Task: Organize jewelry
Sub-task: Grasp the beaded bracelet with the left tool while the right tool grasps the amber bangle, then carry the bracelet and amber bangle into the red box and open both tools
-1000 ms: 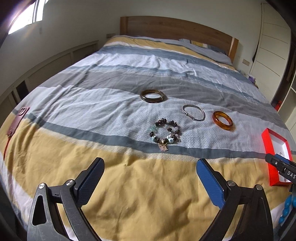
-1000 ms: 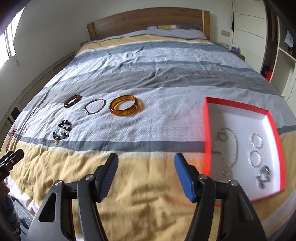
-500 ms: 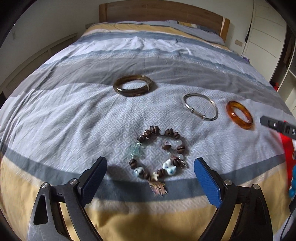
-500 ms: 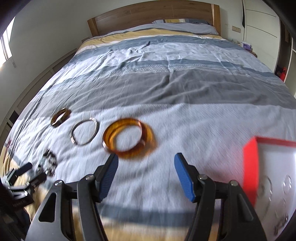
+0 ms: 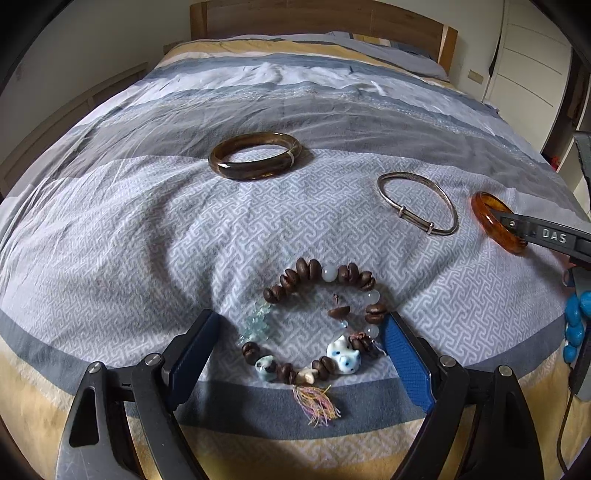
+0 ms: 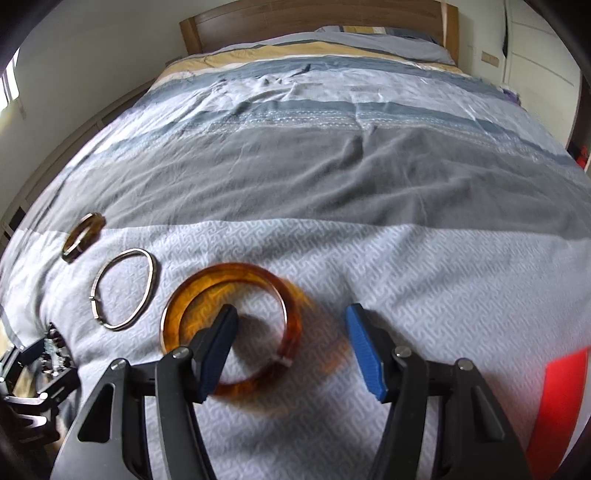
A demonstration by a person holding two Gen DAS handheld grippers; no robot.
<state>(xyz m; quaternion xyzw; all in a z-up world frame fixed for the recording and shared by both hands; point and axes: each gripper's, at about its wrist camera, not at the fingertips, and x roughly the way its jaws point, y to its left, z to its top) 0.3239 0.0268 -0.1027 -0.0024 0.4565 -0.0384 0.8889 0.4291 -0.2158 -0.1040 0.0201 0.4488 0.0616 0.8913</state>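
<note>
A beaded bracelet [image 5: 317,328] with brown beads, blue-spotted white charms and a tassel lies on the bedspread between the fingers of my open left gripper [image 5: 301,332]. A dark brown bangle [image 5: 255,155], a silver bangle [image 5: 417,203] and an amber bangle [image 5: 495,221] lie beyond it. In the right wrist view my right gripper [image 6: 291,325] is open over the amber bangle [image 6: 229,325]: its left finger sits inside the ring, its right finger outside, so they straddle the ring's right side. The silver bangle [image 6: 125,288] and brown bangle [image 6: 83,236] lie to the left.
A red-rimmed box [image 6: 557,406] shows at the lower right edge of the right wrist view. The striped bedspread [image 6: 369,166] stretches to a wooden headboard [image 5: 321,18]. White cupboards [image 5: 532,66] stand to the right of the bed.
Both grippers have moved forward and down. The left one now brackets the beaded bracelet. The right one has reached the amber bangle, with one finger inside the ring. The red box has slid nearly out of view.
</note>
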